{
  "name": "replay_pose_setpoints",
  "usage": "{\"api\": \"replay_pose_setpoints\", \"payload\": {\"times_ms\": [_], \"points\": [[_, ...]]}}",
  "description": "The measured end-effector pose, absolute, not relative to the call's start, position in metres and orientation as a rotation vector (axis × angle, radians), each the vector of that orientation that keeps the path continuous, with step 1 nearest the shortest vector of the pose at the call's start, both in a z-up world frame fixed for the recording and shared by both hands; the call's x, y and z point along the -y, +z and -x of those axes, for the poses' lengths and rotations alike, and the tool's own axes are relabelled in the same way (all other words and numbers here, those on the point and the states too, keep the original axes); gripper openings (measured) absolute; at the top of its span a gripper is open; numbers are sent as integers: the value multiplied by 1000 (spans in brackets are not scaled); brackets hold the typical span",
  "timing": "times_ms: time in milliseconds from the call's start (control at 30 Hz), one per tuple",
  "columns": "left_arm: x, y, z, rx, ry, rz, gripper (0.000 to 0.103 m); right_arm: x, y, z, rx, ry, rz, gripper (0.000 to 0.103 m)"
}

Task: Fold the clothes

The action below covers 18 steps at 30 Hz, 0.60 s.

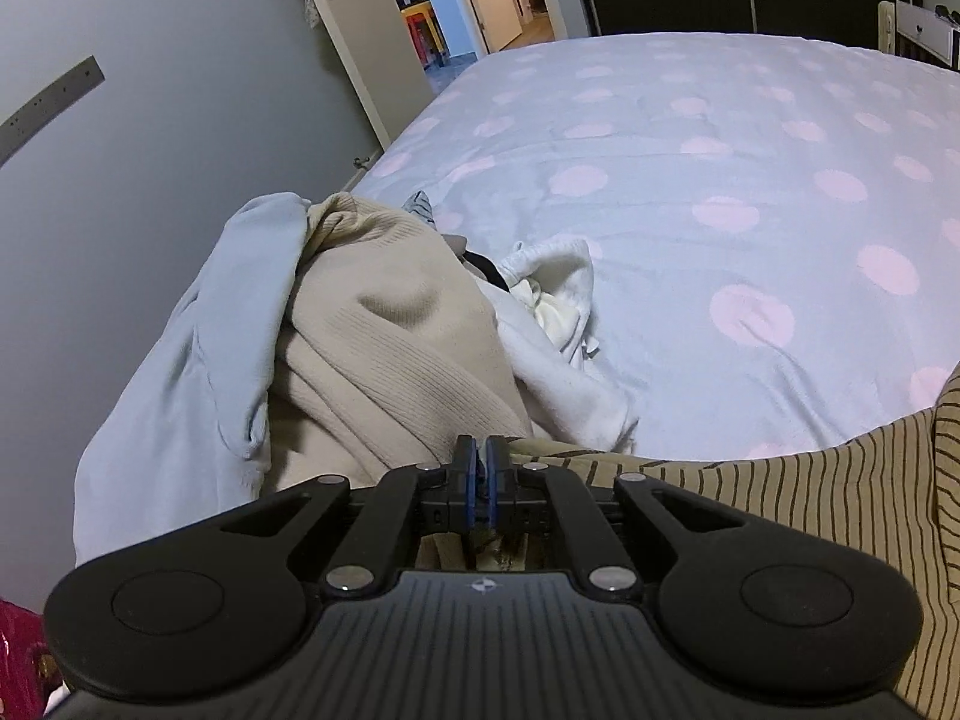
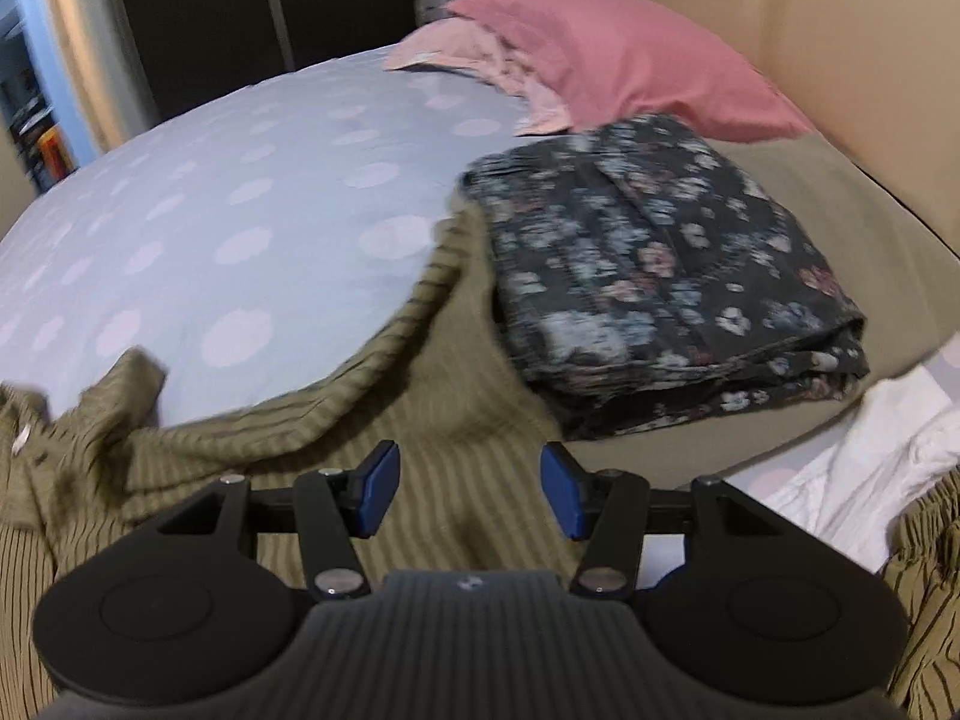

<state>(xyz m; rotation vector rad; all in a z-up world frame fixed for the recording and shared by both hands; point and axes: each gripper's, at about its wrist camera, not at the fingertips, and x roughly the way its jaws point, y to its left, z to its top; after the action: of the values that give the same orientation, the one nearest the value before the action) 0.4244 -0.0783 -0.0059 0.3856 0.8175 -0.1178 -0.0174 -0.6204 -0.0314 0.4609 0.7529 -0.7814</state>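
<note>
Left wrist view: the left claw (image 1: 480, 456) is seen with its blue pads pressed together, and a fold of cloth is pinched low between them; whether it belongs to the striped shirt (image 1: 780, 504) or to the heap beside it cannot be told. The shirt, an olive-tan weave with thin dark stripes, is spread to the right of the claw over the near edge of the bed (image 1: 690, 138). To the left a loose heap is piled: a ribbed beige sweater (image 1: 390, 324) on top, a smooth pale blue garment (image 1: 198, 336) draped down the bed's side, and a crumpled white garment (image 1: 558, 324) next to it.

In the right wrist view the right claw (image 2: 471, 489) is held wide open with nothing between its pads, hovering over the striped shirt (image 2: 384, 420). A dark floral garment (image 2: 660, 264), folded into a thick rectangle, is laid just beyond on a plain khaki cloth (image 2: 852, 204). Two pink pillows (image 2: 630, 54) are stacked at the head of the bed.

The bed is covered with a light blue sheet dotted with pale pink circles. A grey wall (image 1: 150, 138) and an open door (image 1: 360, 18) are seen past the heap.
</note>
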Motion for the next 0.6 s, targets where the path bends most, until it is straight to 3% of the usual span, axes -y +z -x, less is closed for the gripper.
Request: {"api": "replay_pose_setpoints", "payload": {"times_ms": [33,100,233,600], "points": [[78,-4,-422,-812,-126,-374,6,625,-31,20,-740,-798,-465,55],[77,1,-415,-797,-164,-356,23,630,-30,24,-721,-818,-472,55],[84,13,-401,-761,-197,-379,40,635,-28,24,-704,-797,-473,55],[106,26,-373,-755,-254,-410,44,695,-3,-40,-730,-705,-294,56]]}}
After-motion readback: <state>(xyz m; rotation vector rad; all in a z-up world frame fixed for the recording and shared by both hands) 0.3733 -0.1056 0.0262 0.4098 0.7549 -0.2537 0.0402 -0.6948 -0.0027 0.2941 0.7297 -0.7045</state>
